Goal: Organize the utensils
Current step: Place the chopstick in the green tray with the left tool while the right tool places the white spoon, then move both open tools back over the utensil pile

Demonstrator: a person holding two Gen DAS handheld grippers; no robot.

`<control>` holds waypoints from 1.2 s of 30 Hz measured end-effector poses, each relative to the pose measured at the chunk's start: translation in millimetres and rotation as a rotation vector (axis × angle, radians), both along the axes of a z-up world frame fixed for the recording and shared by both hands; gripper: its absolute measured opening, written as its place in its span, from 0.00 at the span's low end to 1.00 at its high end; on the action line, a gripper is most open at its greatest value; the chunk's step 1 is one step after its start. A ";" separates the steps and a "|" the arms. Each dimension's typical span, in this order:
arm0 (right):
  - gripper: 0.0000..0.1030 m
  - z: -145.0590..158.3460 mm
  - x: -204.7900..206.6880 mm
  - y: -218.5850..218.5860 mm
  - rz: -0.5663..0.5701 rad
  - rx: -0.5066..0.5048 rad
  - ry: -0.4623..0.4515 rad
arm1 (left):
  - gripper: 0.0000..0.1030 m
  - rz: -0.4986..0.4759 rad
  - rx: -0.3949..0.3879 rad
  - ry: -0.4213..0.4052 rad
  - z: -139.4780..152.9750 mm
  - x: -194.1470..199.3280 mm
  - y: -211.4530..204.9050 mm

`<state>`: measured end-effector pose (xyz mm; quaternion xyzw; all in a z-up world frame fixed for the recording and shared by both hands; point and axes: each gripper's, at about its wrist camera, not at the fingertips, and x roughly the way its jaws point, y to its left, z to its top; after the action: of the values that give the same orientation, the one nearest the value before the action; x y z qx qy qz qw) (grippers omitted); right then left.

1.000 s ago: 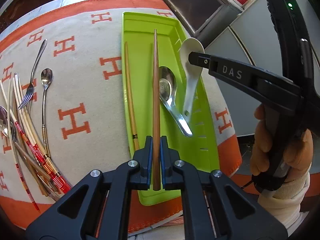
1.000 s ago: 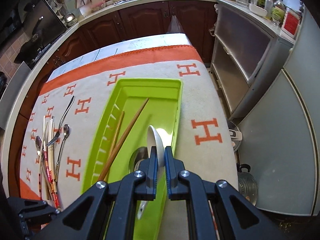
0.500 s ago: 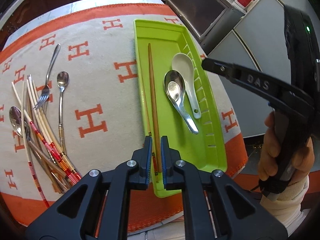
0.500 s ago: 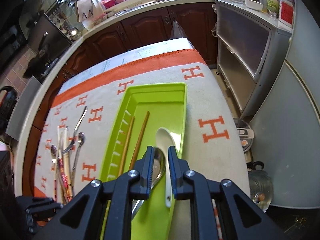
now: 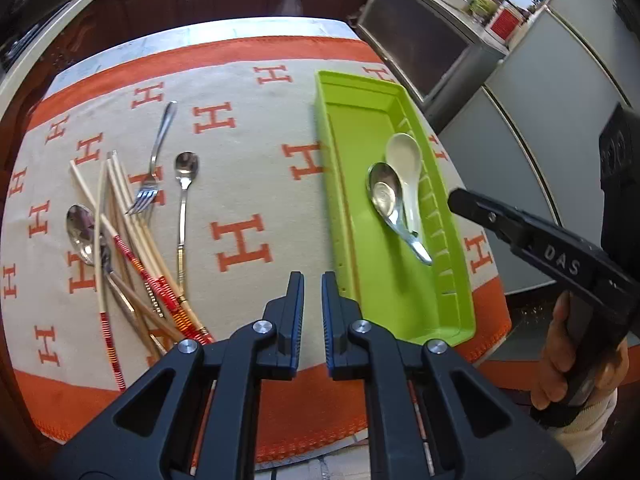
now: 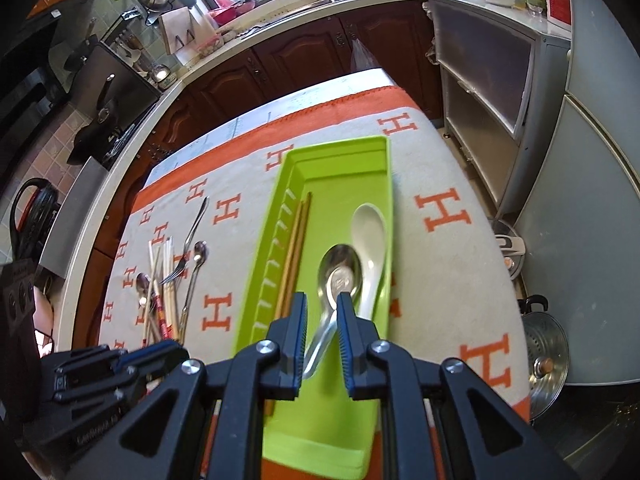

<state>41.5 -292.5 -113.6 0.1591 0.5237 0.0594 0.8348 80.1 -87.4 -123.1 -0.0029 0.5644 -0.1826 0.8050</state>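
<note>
Both pairs of jaws stand a little apart and hold nothing: the left gripper (image 5: 313, 280) hangs above the cloth just beside the near left edge of the green tray (image 5: 460, 320), and the right gripper (image 6: 322, 304) hovers over the tray's near end, its fingers framing the metal spoon (image 6: 340, 276) without touching it.

That spoon lies in the tray with its bowl overlapping the white ceramic spoon (image 6: 370, 236), and two brown chopsticks (image 6: 296, 248) rest side by side along the slotted wall.

Left of the tray, well apart from it, a fork (image 5: 154, 172), a slim teaspoon (image 5: 185, 200), a larger spoon (image 5: 82, 232) and a crossed heap of pale chopsticks (image 5: 132, 248) with red-banded ends lie on the patterned cloth (image 5: 240, 240).

The next pick looks like it belongs to the left gripper. The loose teaspoon or fork seem the cleaner choices, since each lies clear of the heap along most of its length. Widen the jaws first, come down square across a handle, and close near mid-length so it does not tip. Chopsticks in the heap cross one another, so pinching one from a free end would avoid dragging its neighbours.
</note>
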 end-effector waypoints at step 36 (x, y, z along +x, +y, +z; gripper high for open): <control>0.15 -6.6 32.3 166.1 0.325 0.028 0.019 | 0.35 0.239 -0.004 -0.071 -22.4 1.6 190.0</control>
<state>73.8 -126.4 -120.2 0.0846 0.5494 0.1994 0.8070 81.7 102.6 -145.6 -0.0655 0.5308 -0.0866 0.8405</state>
